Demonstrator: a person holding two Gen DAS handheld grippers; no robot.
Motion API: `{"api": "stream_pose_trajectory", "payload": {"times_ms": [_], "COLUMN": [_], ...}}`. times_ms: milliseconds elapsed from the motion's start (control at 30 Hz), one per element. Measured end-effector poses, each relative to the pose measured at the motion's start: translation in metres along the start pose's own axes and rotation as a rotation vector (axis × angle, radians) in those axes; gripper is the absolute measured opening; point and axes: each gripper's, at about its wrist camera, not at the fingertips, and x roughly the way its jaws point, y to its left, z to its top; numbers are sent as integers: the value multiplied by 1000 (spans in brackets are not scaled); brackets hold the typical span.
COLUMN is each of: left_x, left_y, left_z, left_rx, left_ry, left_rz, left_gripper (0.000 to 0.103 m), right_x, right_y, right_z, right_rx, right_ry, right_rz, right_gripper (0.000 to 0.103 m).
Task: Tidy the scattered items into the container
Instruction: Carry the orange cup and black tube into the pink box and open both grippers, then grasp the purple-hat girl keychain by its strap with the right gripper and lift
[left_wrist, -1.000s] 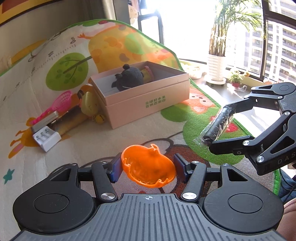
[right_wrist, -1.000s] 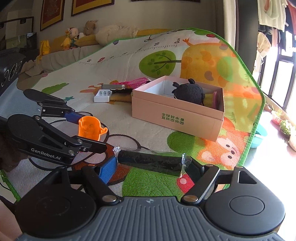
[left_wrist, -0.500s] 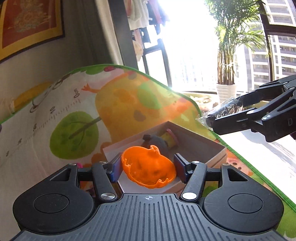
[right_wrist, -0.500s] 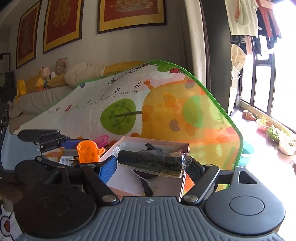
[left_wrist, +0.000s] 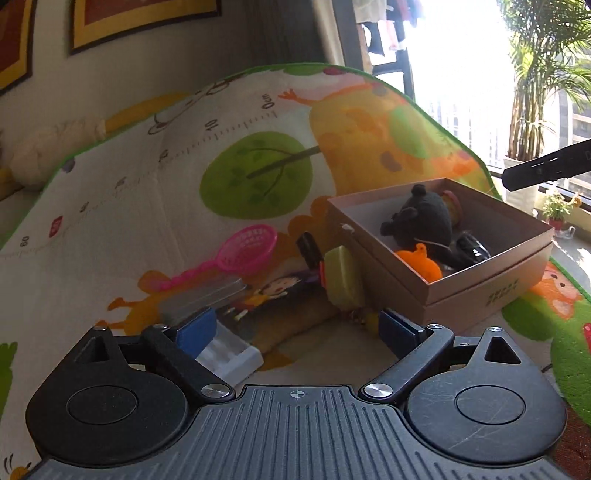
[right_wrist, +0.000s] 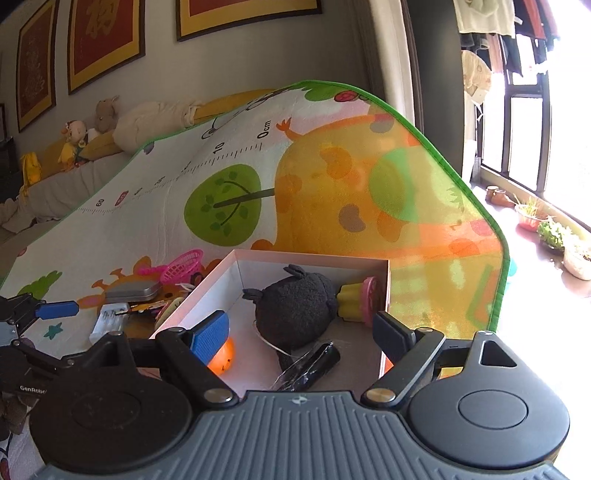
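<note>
The pink cardboard box (left_wrist: 491, 280) (right_wrist: 314, 257) stands on the play mat. In it lie a black plush toy (left_wrist: 424, 218) (right_wrist: 295, 310), the orange pumpkin cup (left_wrist: 421, 260) (right_wrist: 223, 358), the black wrapped tube (left_wrist: 471, 247) (right_wrist: 314, 363) and a yellow-pink toy (right_wrist: 356, 299). My left gripper (left_wrist: 295, 330) is open and empty, low over the mat left of the box. My right gripper (right_wrist: 301, 332) is open and empty above the box's near end. Beside the box lie a pink scoop (left_wrist: 243, 249), a grey tin (left_wrist: 207, 299), a white battery tray (left_wrist: 231, 356) and a yellow-green toy (left_wrist: 343, 278).
The mat curves up behind the box against a sofa with soft toys (right_wrist: 96, 125). Potted plants (right_wrist: 554, 229) stand on the floor by the window at right. A brown flat thing (left_wrist: 295, 325) lies on the mat by the yellow-green toy.
Both grippers opened. The orange cup and the wrapped tube left the jaws and now lie in the box. My left gripper moved left, away from the box.
</note>
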Motion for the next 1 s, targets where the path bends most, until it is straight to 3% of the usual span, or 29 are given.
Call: {"api": "stream_pose_trajectory", "payload": {"times_ms": [133, 267, 433, 567, 700, 833, 1000], "left_x": [7, 5, 5, 3, 1, -1, -1], "left_y": [22, 34, 47, 54, 51, 48, 46], "left_z": [-11, -19, -26, -28, -29, -30, -30], "left_rx": [-51, -110, -213, -265, -253, -241, -238], "left_ry": [41, 40, 36, 33, 25, 17, 17], "left_rz": [80, 90, 100, 92, 61, 44, 35], "left_gripper": [98, 100, 101, 101, 101, 103, 103], "right_x": [-1, 4, 39, 74, 113, 143, 167], "right_y": [49, 96, 143, 169, 184, 192, 180], "right_z": [-12, -9, 5, 23, 39, 40, 55], "right_rx": [-206, -368, -456, -449, -430, -483, -347], "right_ry": [-7, 28, 117, 177, 266, 281, 270], "right_rz": [-8, 60, 111, 123, 118, 42, 0], "right_gripper": [85, 59, 55, 50, 50, 50, 49]}}
